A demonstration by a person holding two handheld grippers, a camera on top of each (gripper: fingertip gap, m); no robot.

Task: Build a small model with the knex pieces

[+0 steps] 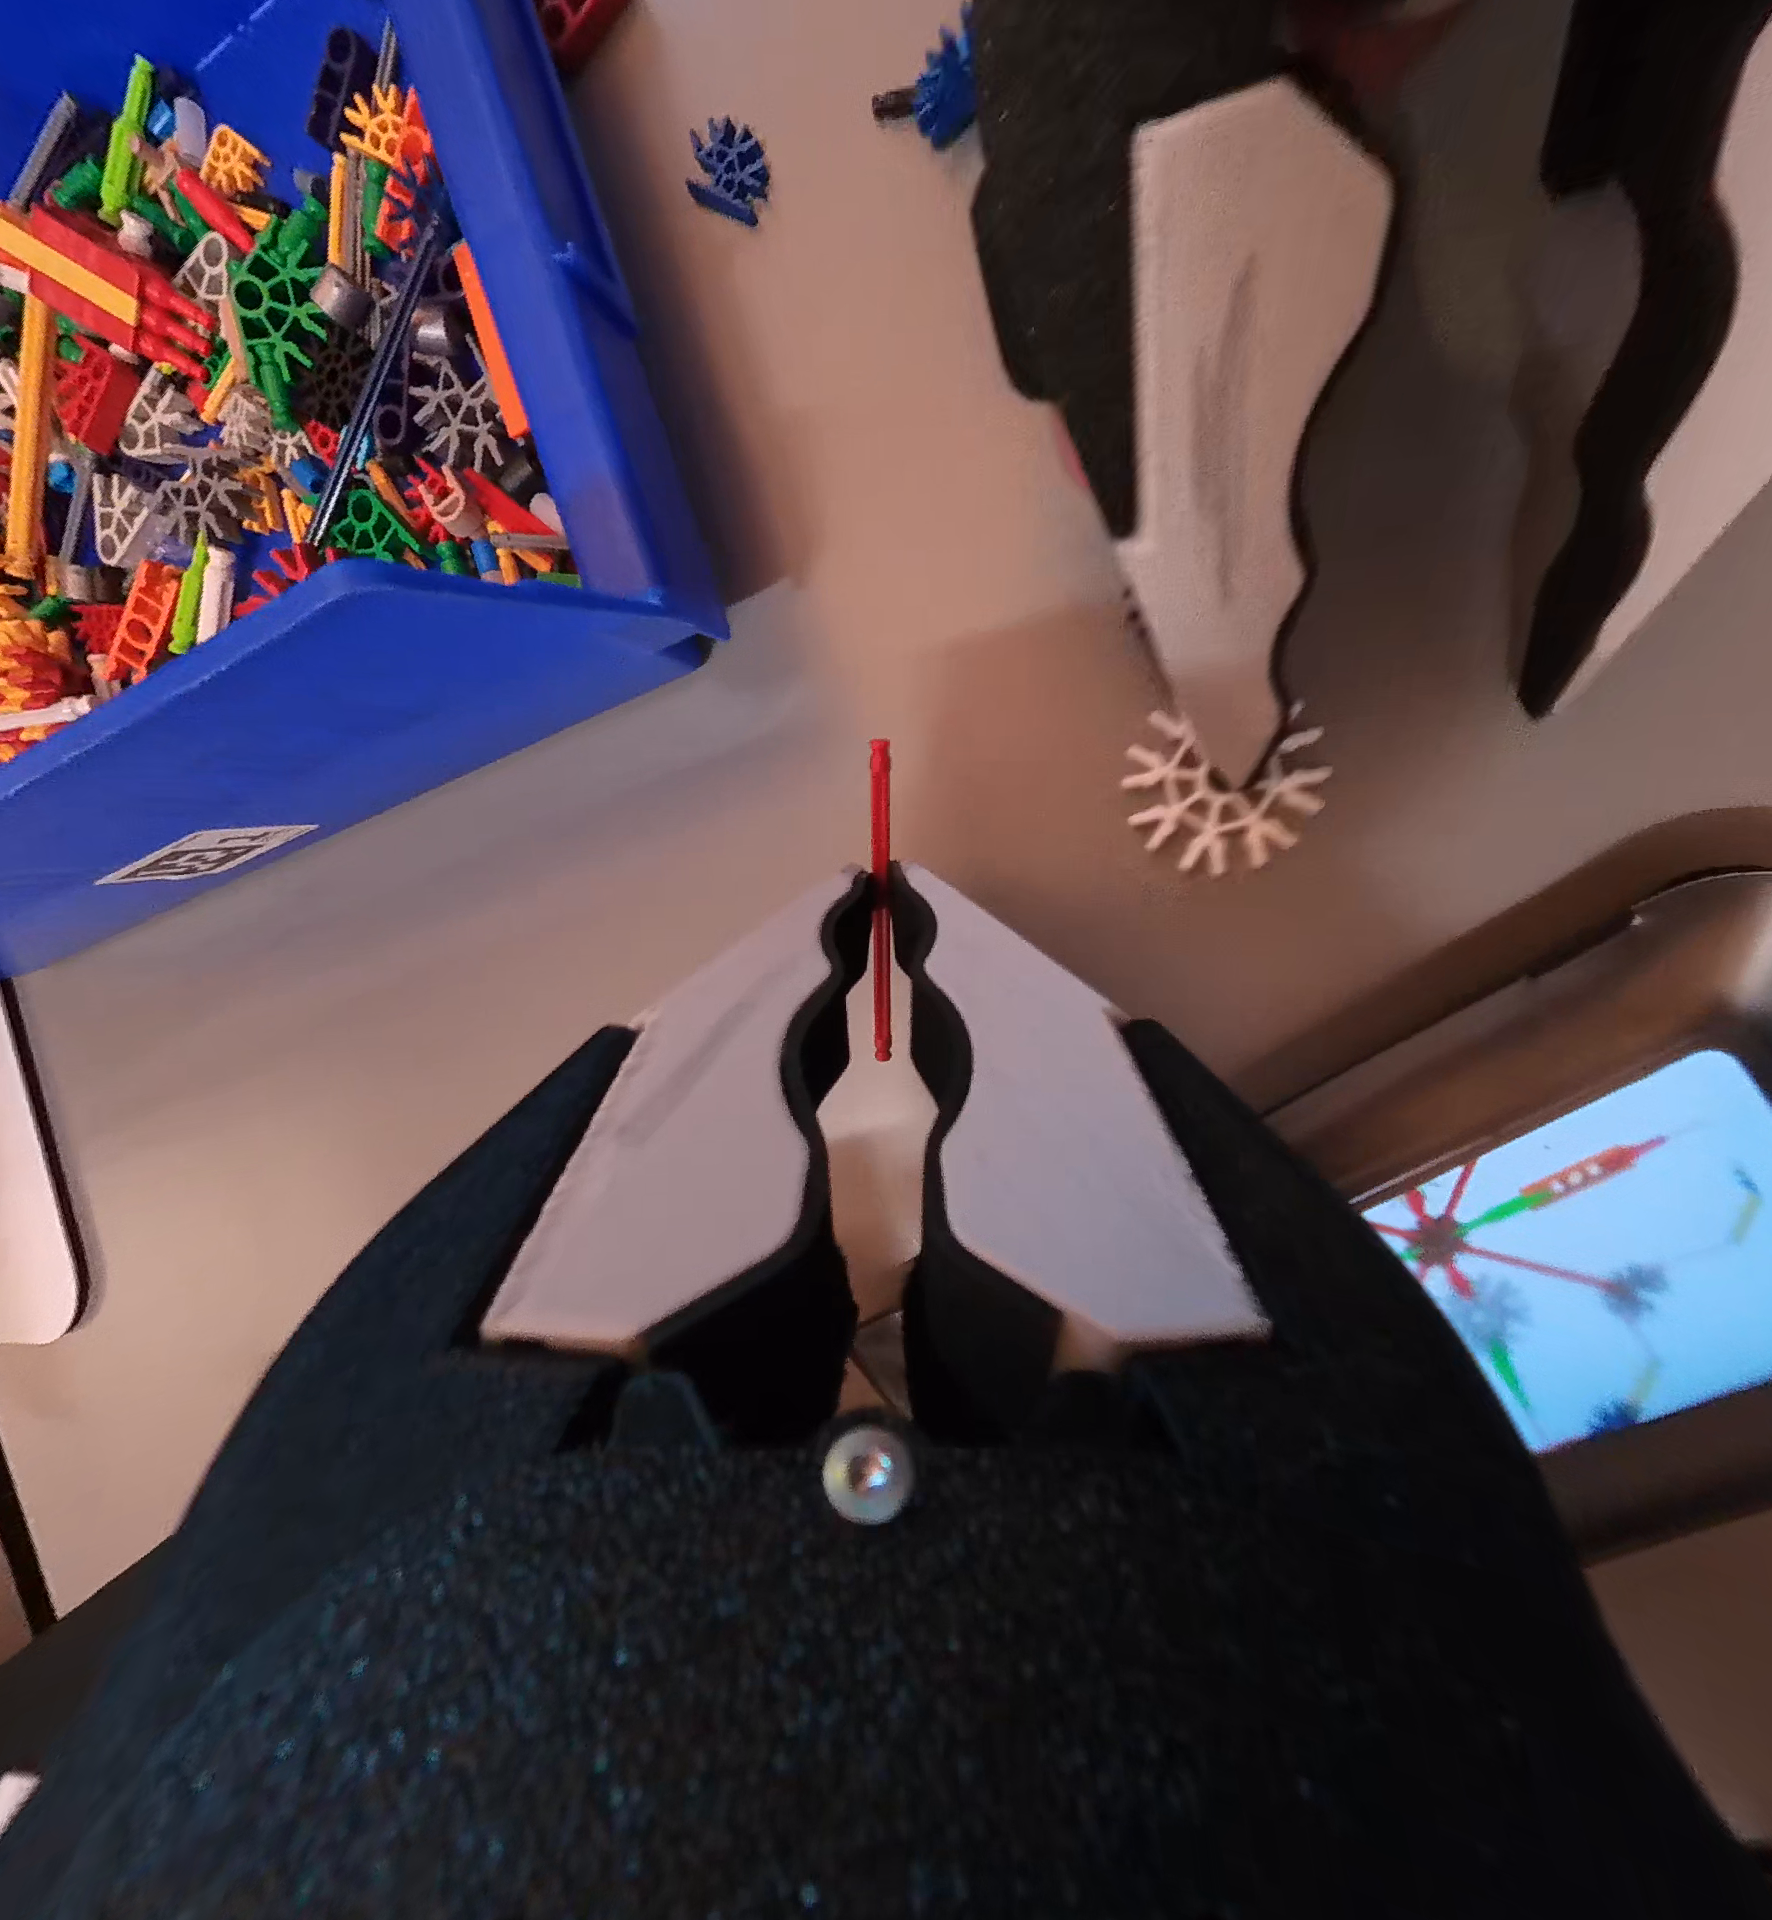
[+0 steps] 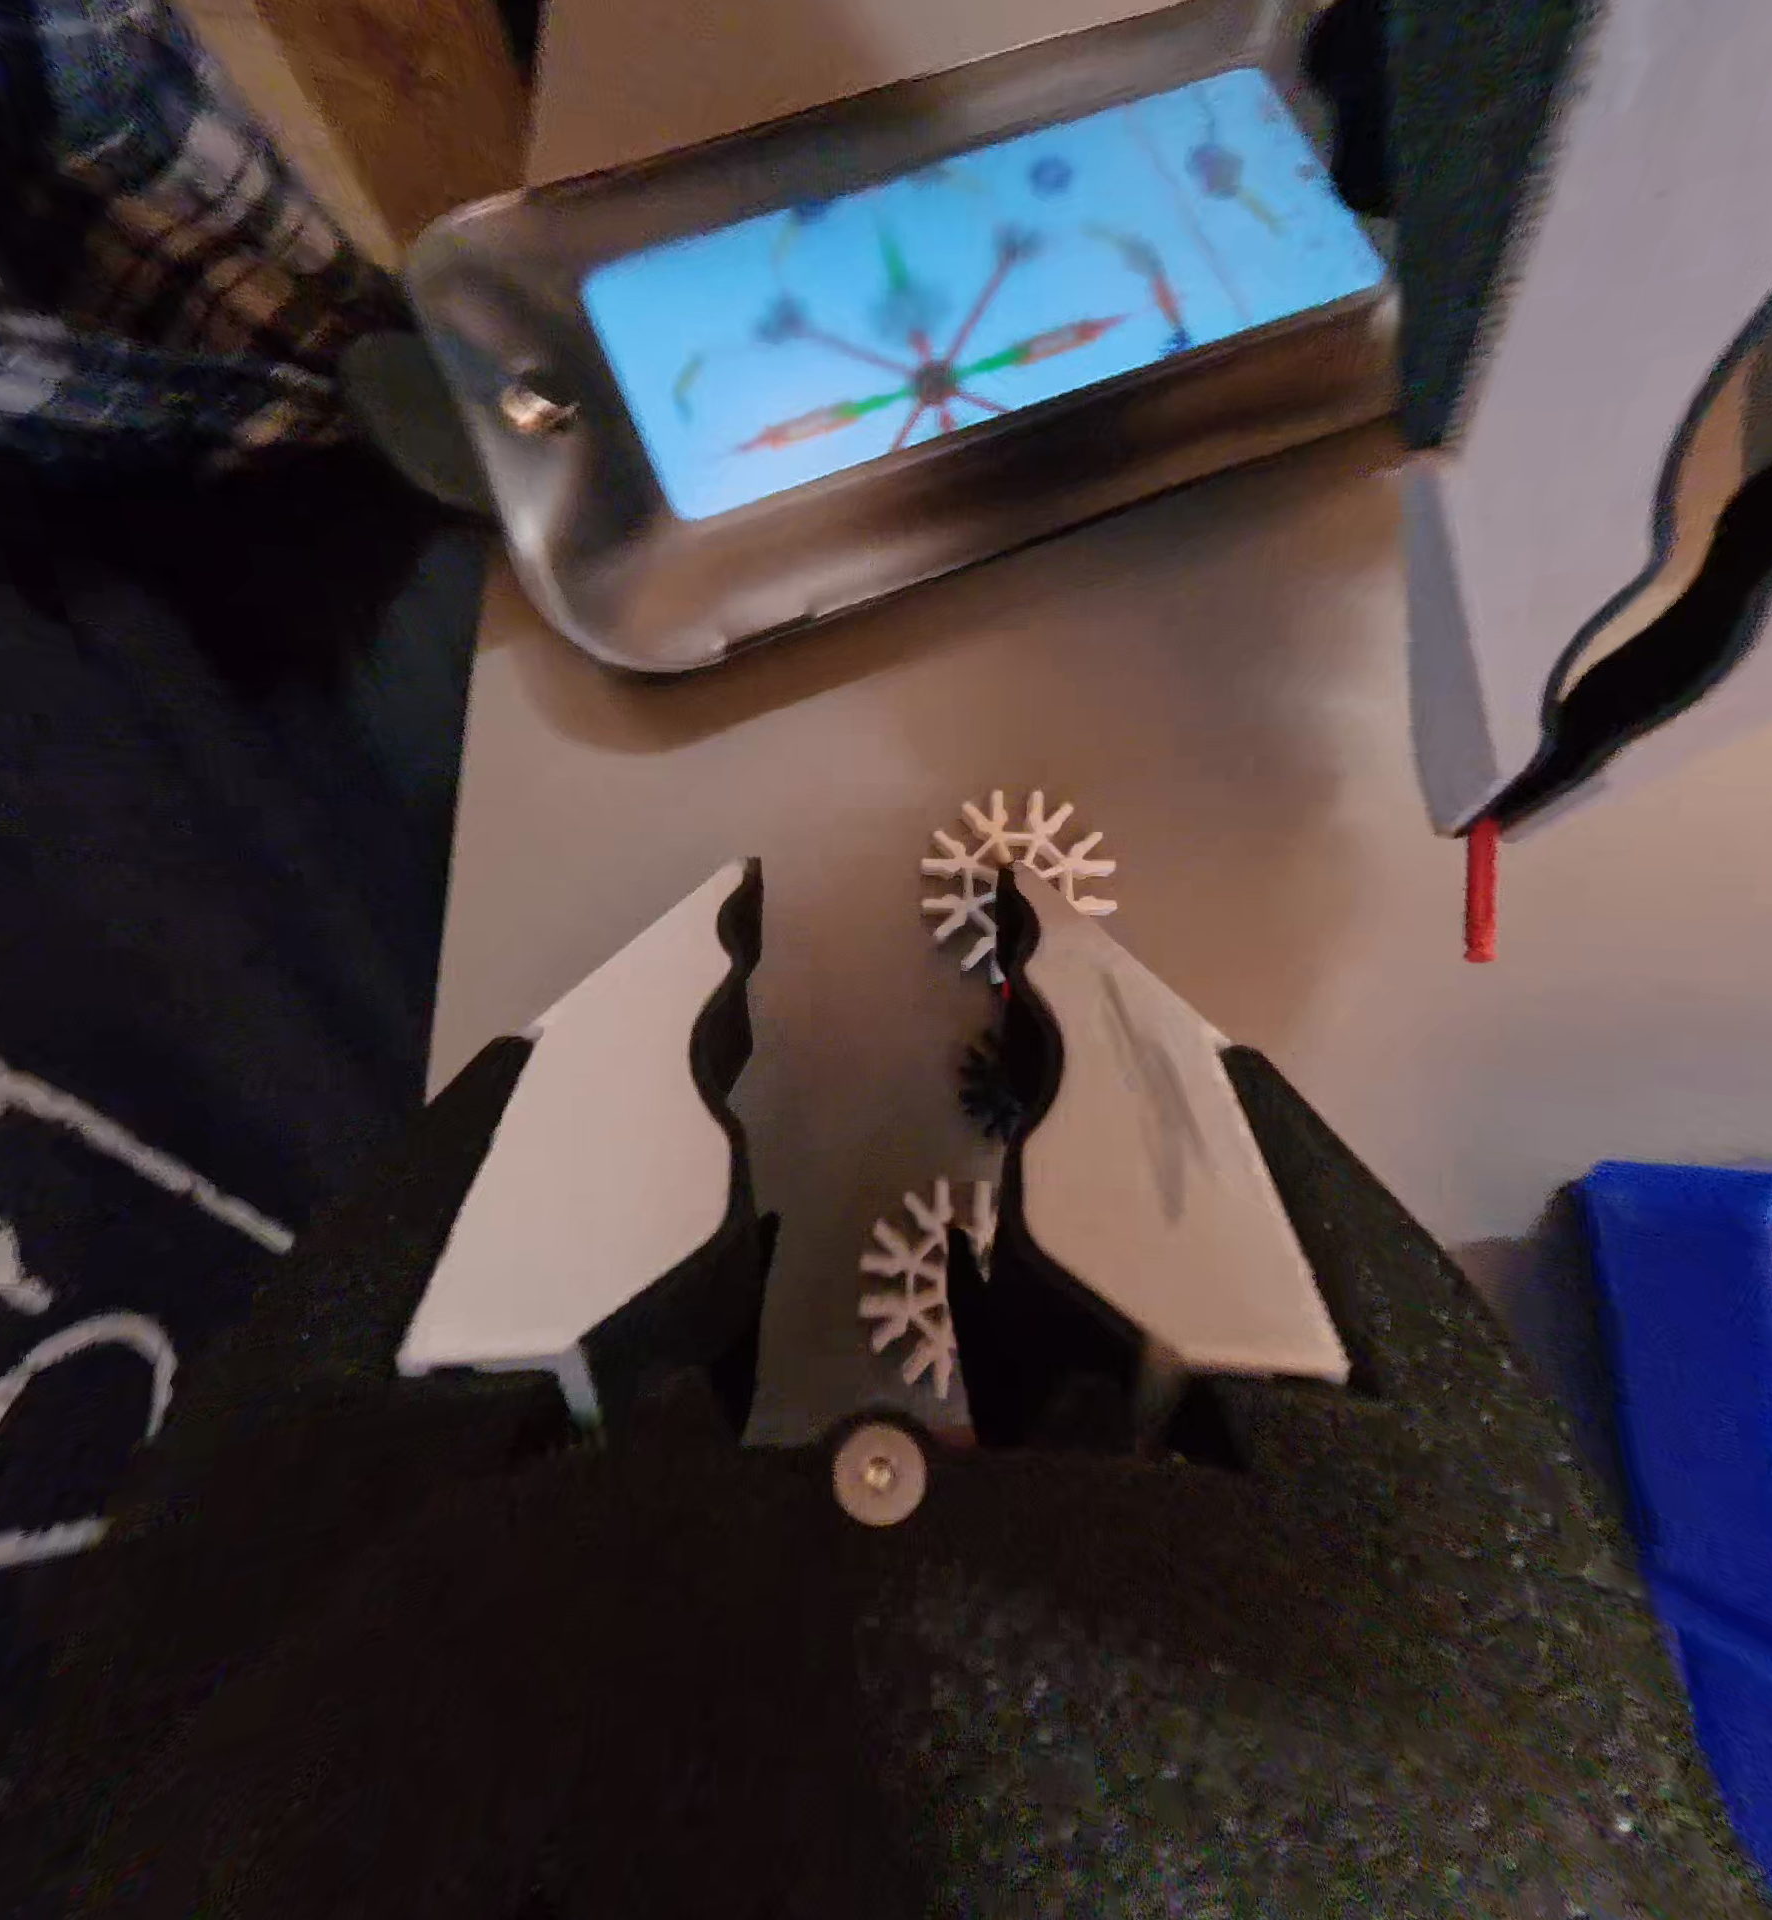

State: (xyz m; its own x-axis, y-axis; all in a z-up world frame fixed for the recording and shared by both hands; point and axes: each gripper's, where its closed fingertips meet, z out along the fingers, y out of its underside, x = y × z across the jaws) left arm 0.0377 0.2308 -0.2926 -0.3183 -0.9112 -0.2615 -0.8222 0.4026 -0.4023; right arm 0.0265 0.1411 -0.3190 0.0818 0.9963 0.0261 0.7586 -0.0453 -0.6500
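My left gripper (image 1: 879,883) has its jaws clamped on the red rod (image 1: 879,821); my right gripper (image 2: 882,883), jaws apart, touches the white connector (image 2: 1043,847) on the desk (image 2: 1225,1039), so I'd judge careful alignment matters.

Rod (image 1: 880,894): red. Snowflake connector (image 1: 1223,800): white. Bin (image 1: 362,727): blue, contents multicoloured. Gripper fingers (image 1: 1058,1143): white faces, black wavy pads. Phone screen (image 2: 975,291): light blue.
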